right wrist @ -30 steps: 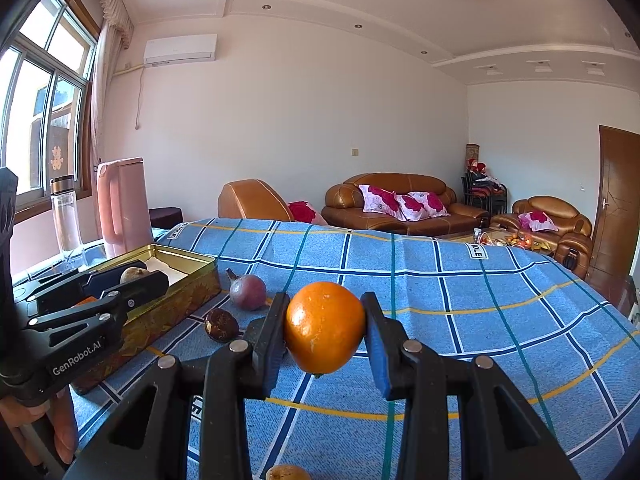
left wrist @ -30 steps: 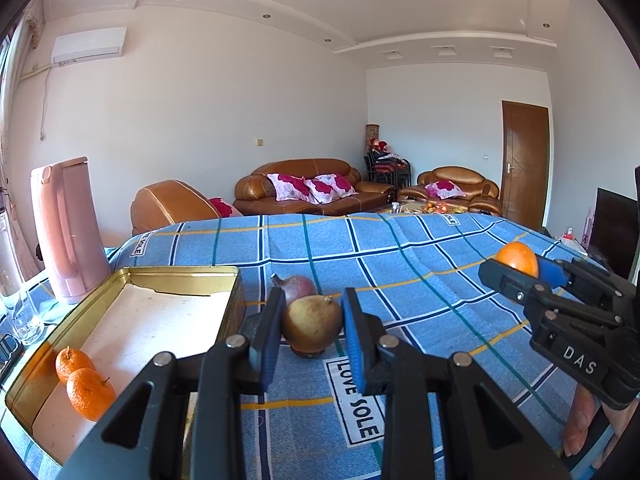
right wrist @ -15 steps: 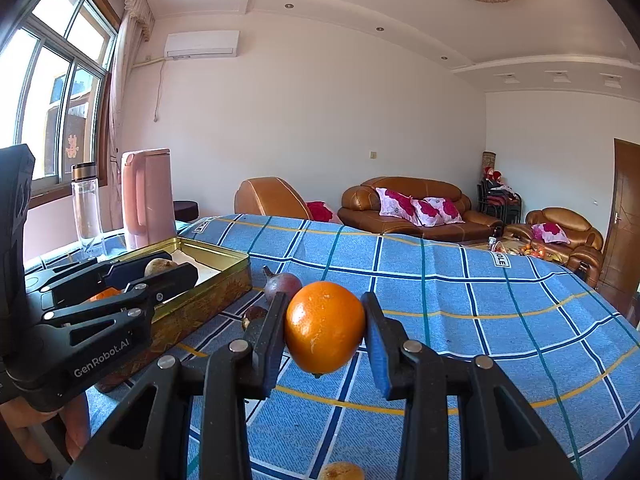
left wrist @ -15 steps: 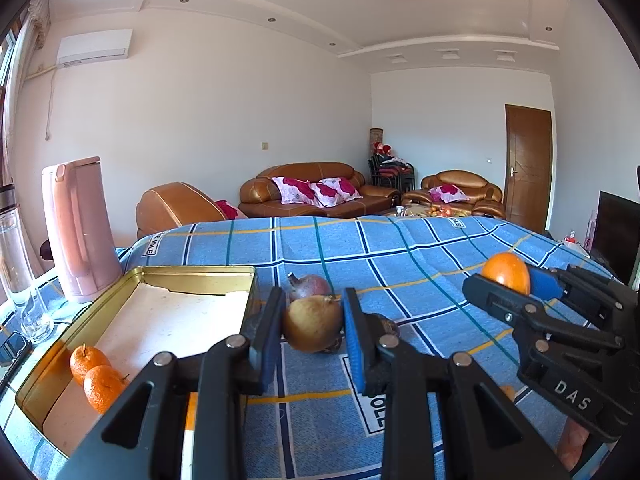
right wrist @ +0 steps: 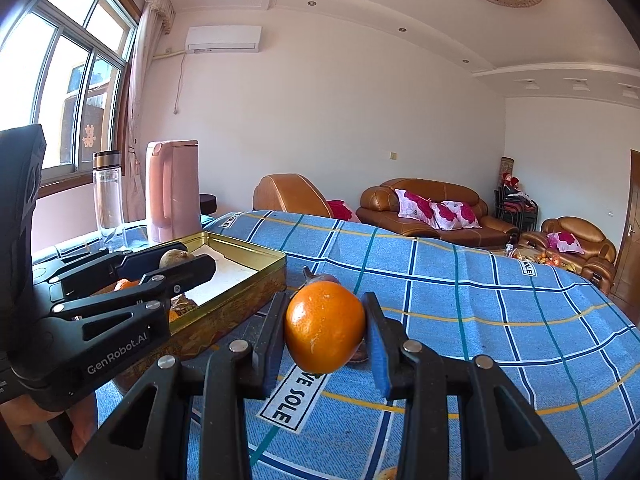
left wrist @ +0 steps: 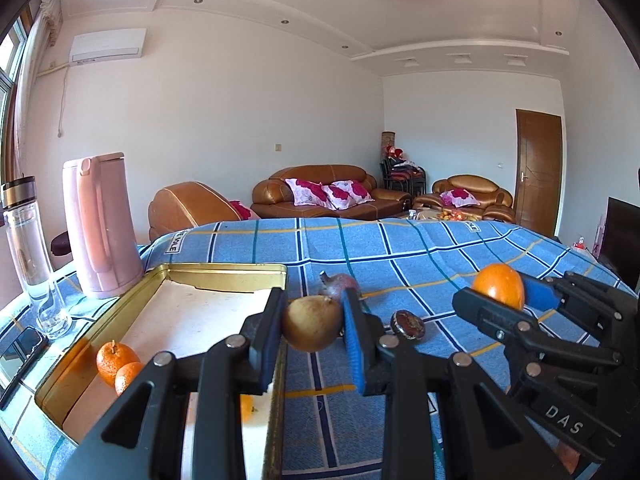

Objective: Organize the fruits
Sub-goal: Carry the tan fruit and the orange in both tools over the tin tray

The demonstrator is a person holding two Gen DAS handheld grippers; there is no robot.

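**Gold tin half hidden behind two loaded grippers**

Gold-coloured metal forms the tray (left wrist: 224, 270) on the blue checked tablecloth (left wrist: 400, 256), and its near corner is cut off behind the left gripper (left wrist: 314, 322). That gripper is clamped on a brownish-yellow round fruit (left wrist: 312, 323), held above the tray's right rim. Two small tangerines (left wrist: 116, 364) lie in the tray's near left part; a third orange patch shows between the gripper's arms, too covered to make out.

Behind the held fruit, a purple fruit with a stalk (left wrist: 338, 282) lies on the cloth, mostly blocked by the blue pad. Just right of it lies a dark, shiny round thing (left wrist: 408, 324), hard to identify.

Right of these, the right gripper (right wrist: 325, 328) is closed on an orange (right wrist: 325, 328), held over the cloth beside the tray's long wall. Another fruit at that view's bottom edge is cut off.

Beyond the tray stand a pink kettle (left wrist: 100, 224) and a clear bottle (left wrist: 30, 252). A phone (left wrist: 20, 350) lies at the left edge, partly cropped.
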